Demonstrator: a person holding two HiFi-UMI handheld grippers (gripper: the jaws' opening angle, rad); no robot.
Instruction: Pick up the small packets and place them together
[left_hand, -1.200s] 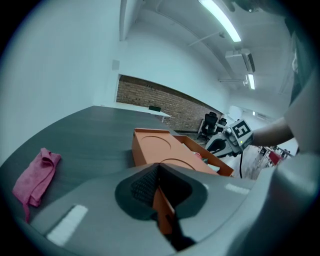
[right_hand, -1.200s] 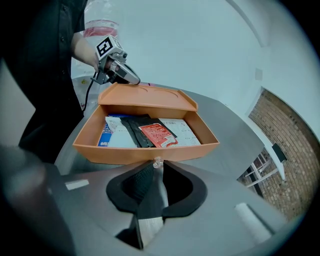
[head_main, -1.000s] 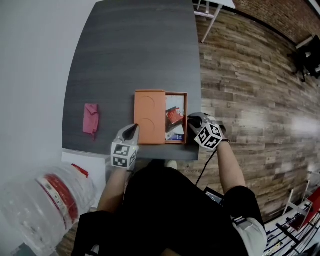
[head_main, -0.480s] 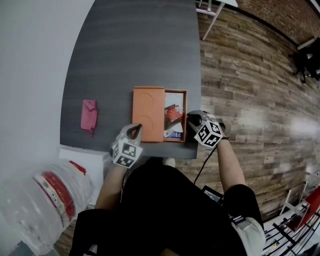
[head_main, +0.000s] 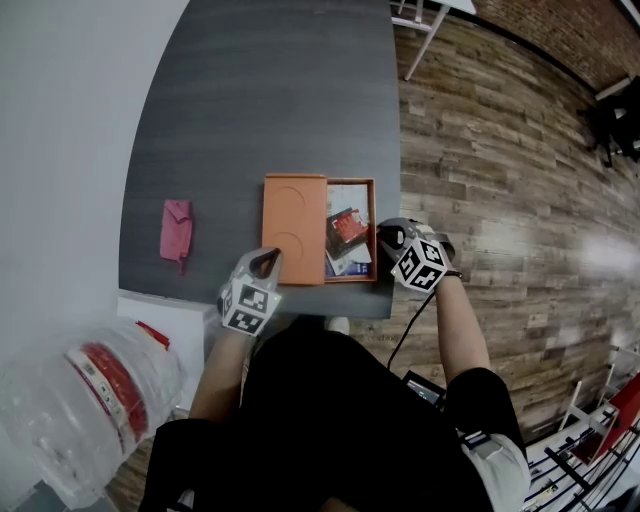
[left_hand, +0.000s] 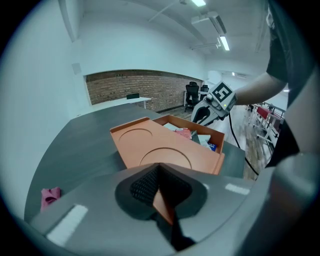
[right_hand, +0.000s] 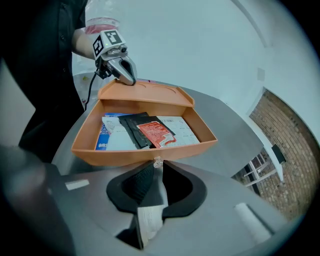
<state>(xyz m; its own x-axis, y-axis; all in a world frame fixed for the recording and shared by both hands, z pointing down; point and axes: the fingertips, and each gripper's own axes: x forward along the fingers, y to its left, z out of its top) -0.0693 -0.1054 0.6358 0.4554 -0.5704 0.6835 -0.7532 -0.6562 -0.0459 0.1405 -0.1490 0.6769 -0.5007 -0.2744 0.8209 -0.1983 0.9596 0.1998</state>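
Observation:
An open orange box (head_main: 374, 232) sits at the near edge of the grey table (head_main: 260, 110). Inside lie a red packet (right_hand: 156, 134), a black one (right_hand: 131, 127), and blue-and-white ones (right_hand: 107, 136). The flat orange lid (head_main: 295, 228) with two round recesses rests along the box's left side. My left gripper (head_main: 268, 262) is shut on the lid's near corner (left_hand: 165, 205). Just outside the box's right wall, my right gripper (head_main: 383, 238) is shut on a small white packet (right_hand: 150, 220). A pink packet (head_main: 175, 228) lies alone on the table at the left.
The table's front edge runs just under both grippers, with wooden floor (head_main: 500, 200) to the right. A large clear water bottle (head_main: 90, 400) with a red label stands at lower left. The person's dark-clothed body (head_main: 330, 420) fills the bottom of the head view.
The left gripper has rolled while keeping hold of the lid's corner, and the lid has edged slightly left, baring a little more of the box. The right gripper has stayed put.

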